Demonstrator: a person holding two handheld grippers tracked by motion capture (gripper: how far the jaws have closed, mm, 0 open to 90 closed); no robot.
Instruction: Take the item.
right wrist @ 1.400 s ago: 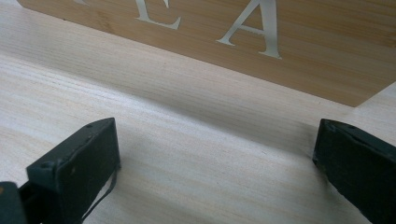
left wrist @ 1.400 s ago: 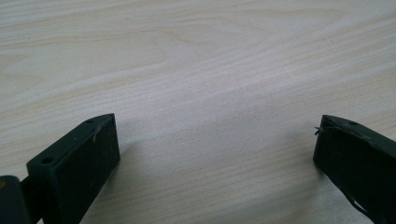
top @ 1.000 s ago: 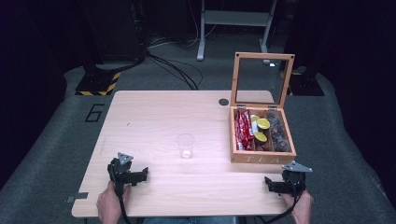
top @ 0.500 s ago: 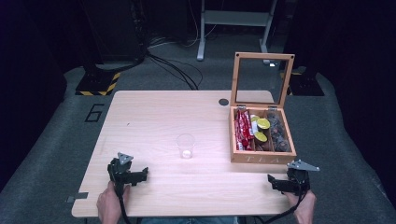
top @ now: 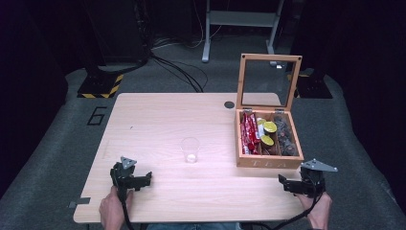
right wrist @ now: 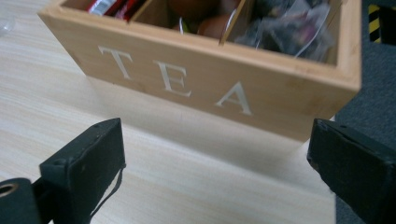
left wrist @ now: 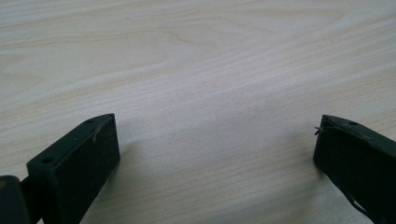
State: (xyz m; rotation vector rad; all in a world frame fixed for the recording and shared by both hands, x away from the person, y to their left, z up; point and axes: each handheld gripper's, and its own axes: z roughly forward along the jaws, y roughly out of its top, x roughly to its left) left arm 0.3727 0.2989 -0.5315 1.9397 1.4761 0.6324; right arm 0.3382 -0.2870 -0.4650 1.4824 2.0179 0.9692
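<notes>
A wooden tea box point(top: 268, 160) stands at the table's right with its glass lid point(top: 267, 81) raised; red packets, yellow-lidded capsules and dark bagged teas fill its compartments. The box front point(right wrist: 196, 84) reads TEA. A clear plastic cup point(top: 190, 150) stands mid-table. My left gripper point(top: 146, 179) rests near the front left of the table, open, with bare wood between its jaws point(left wrist: 215, 140). My right gripper point(top: 283, 183) is open near the front right corner, just in front of the box point(right wrist: 215, 154).
A small dark round grommet point(top: 229, 104) sits in the table near the back edge. Cables and a yellow-black striped base point(top: 98, 86) lie on the grey floor behind the table. A metal stand point(top: 239, 19) is farther back.
The right gripper has shifted slightly right and toward the front edge. The left gripper has stayed put.
</notes>
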